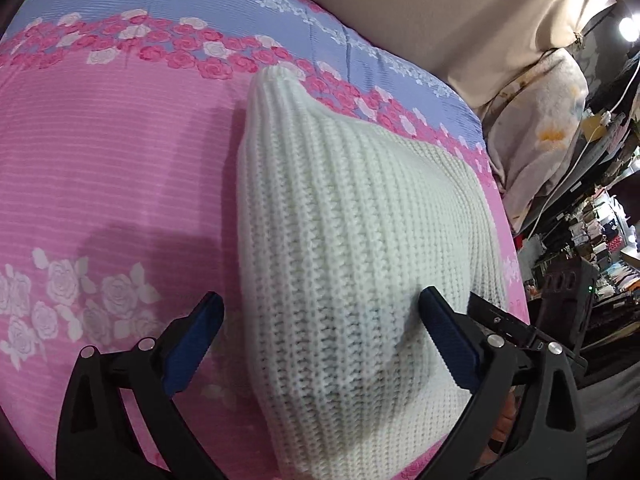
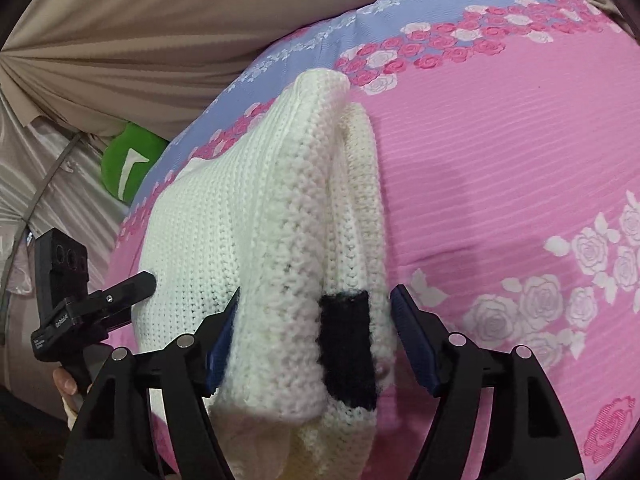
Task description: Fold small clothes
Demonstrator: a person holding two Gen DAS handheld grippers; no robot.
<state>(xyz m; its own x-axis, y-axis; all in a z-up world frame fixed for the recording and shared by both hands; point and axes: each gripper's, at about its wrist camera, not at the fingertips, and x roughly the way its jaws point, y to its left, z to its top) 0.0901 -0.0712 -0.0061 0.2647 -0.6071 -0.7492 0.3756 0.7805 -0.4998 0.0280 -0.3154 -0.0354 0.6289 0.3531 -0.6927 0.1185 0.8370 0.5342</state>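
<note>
A white chunky-knit sweater [image 1: 340,220] lies folded on the pink floral bedspread [image 1: 100,160]. My left gripper [image 1: 320,312] is open, its blue pads [image 1: 192,340] astride the sweater's near left edge. In the right wrist view the sweater [image 2: 240,220] shows stacked folded layers and a black patch [image 2: 348,344] near its close end. My right gripper [image 2: 316,320] is open around that near end, one pad on each side. The left gripper [image 2: 120,292] also shows there at the sweater's left edge.
Beige curtain [image 1: 440,8] hangs behind the bed. A floral blanket bundle [image 1: 540,128] and cluttered shelves [image 1: 592,240] stand past the bed's right edge. A green plush item [image 2: 128,164] lies at the bed's far left side. Bare bedspread [image 2: 500,160] stretches right of the sweater.
</note>
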